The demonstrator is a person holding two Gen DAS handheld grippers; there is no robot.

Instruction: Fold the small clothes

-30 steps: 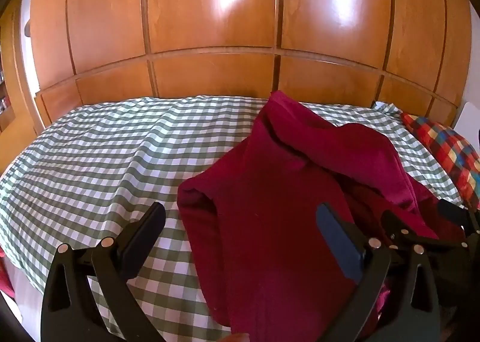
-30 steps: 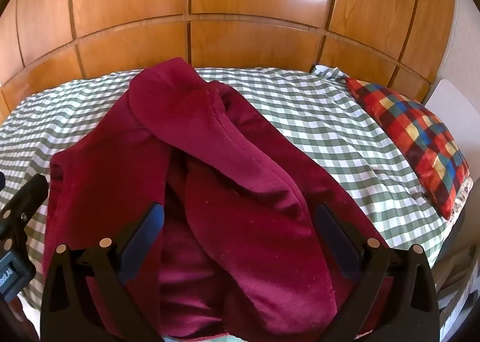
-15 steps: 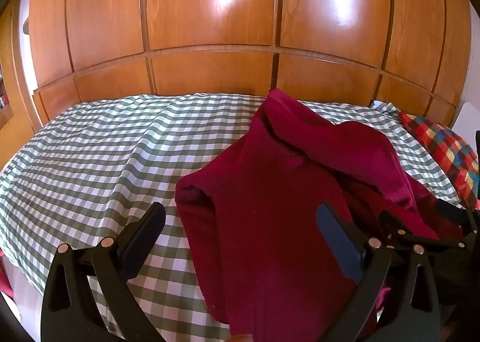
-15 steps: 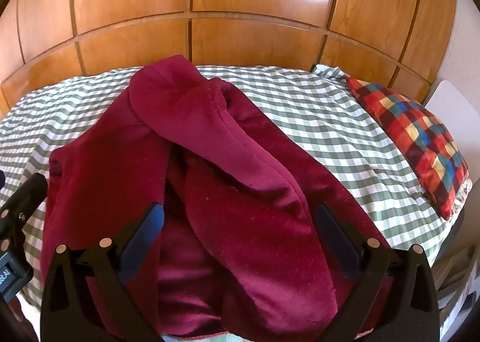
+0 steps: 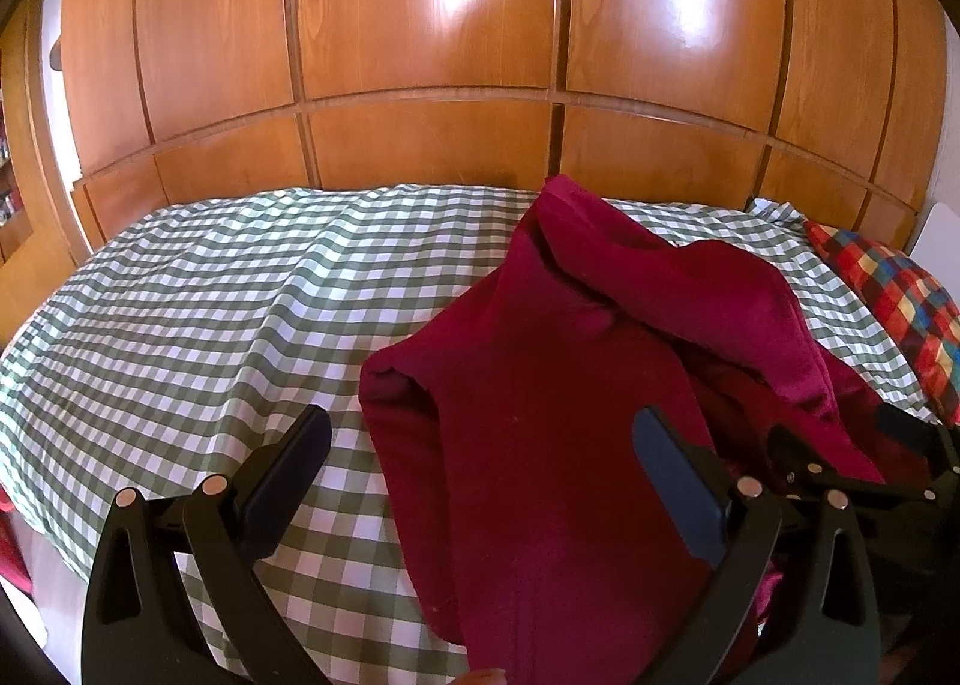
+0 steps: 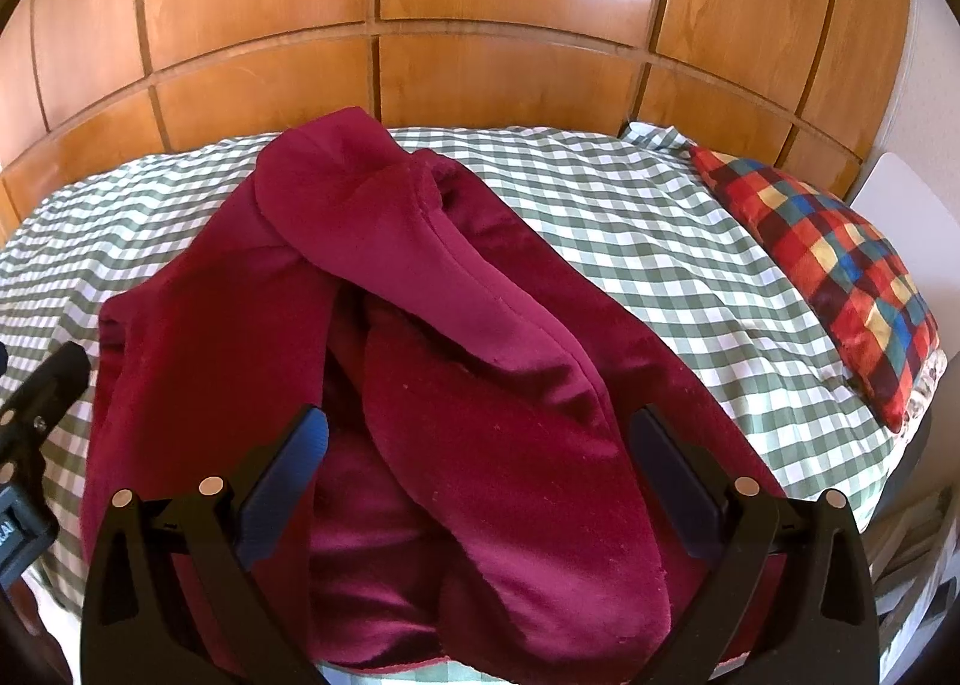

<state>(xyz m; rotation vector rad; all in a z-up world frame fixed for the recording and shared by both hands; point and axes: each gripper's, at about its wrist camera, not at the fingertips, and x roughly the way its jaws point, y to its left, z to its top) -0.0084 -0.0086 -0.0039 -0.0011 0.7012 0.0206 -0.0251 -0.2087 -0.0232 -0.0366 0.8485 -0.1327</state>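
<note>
Both tongs hang spread wide, holding nothing: the left gripper (image 5: 480,475) and right gripper (image 6: 477,463) above a crumpled maroon fleece garment (image 6: 420,337) on the green-checked bedspread (image 5: 210,313). A plaid pillow (image 6: 840,271) lies right; wooden panelling (image 5: 420,24) stands behind.

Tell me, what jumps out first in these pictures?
A rumpled crimson garment lies heaped on a green-checked bed, filling the near middle. Behind runs glossy wood panelling, and a bright plaid pillow sits at the bed's right end. Both grippers, left and right, hover open-jawed over the cloth.
</note>
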